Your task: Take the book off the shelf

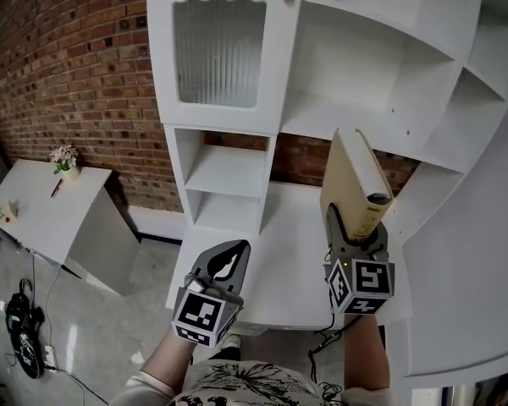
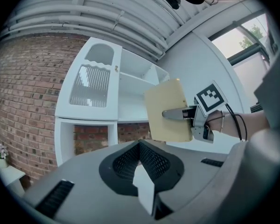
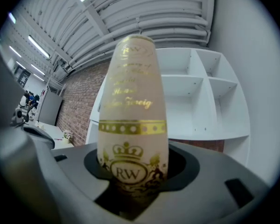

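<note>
- Two grippers show low in the head view, both in front of a white shelf (image 1: 356, 83) that stands against a brick wall (image 1: 68, 57).
- Right gripper (image 1: 356, 227): its jaws are clamped on the lower end of the book (image 1: 349, 176), one on each cover, and stand fairly wide apart to take its thickness.
- Book: cream, held upright with a slight tilt, out of the shelf's compartments and above the white ledge (image 1: 288, 260) below them. It touches nothing but the jaws.
- From the right gripper view the spine faces the camera, with gold lettering, a gold band and a crowned "RW" crest near the bottom.
- Left gripper (image 1: 229, 256): its jaw tips meet and nothing is held between them. It hovers to the left of the right gripper, apart from the book.
- A ribbed glass door (image 1: 218, 51) closes the shelf's upper left part.
- Far left stands a white table (image 1: 42, 214) with a small pot of flowers (image 1: 64, 159) on it.
</note>
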Available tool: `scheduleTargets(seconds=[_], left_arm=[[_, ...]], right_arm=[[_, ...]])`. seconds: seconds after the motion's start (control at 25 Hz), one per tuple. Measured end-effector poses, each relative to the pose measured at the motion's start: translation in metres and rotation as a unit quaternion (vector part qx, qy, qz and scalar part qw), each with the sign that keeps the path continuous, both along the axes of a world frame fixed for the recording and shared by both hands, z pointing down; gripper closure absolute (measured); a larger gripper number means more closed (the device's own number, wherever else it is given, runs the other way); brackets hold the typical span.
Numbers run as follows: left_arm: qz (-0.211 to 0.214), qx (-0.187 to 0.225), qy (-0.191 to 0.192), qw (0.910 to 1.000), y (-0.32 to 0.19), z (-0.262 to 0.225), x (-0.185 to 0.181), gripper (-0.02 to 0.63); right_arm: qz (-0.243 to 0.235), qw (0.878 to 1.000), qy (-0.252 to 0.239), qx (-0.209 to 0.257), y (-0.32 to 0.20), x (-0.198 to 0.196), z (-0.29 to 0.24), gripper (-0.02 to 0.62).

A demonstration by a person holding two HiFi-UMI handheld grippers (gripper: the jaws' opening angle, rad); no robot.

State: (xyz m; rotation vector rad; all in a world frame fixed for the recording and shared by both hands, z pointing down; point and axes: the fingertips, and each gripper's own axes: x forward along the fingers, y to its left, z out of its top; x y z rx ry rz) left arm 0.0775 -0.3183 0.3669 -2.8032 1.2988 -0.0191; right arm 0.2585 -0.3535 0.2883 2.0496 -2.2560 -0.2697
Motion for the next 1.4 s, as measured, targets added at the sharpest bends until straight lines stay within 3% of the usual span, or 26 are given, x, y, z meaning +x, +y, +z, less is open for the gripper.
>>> scheduleTargets(seconds=[0.32, 0.64, 1.4], left_arm=[[-0.018, 0.013, 0.004, 0.9997, 0.035, 0.010, -0.010, 0.595], [-0.021, 0.002, 0.007, 0.9997, 0.054, 0.018, -0.009, 0.595], [-0.015, -0.015, 0.003, 0.9998, 0.070, 0.036, 0.005, 0.595]], right_arm=[[-0.034, 0.999, 0.005, -0.019, 0.060, -0.011, 0.082, 0.362], [-0.047, 0.997, -0.025, -0.058, 0.104, -0.023, 0.128, 0.362], [-0.051, 0.997, -0.016, -0.056, 0.118, -0.022, 0.132, 0.362]])
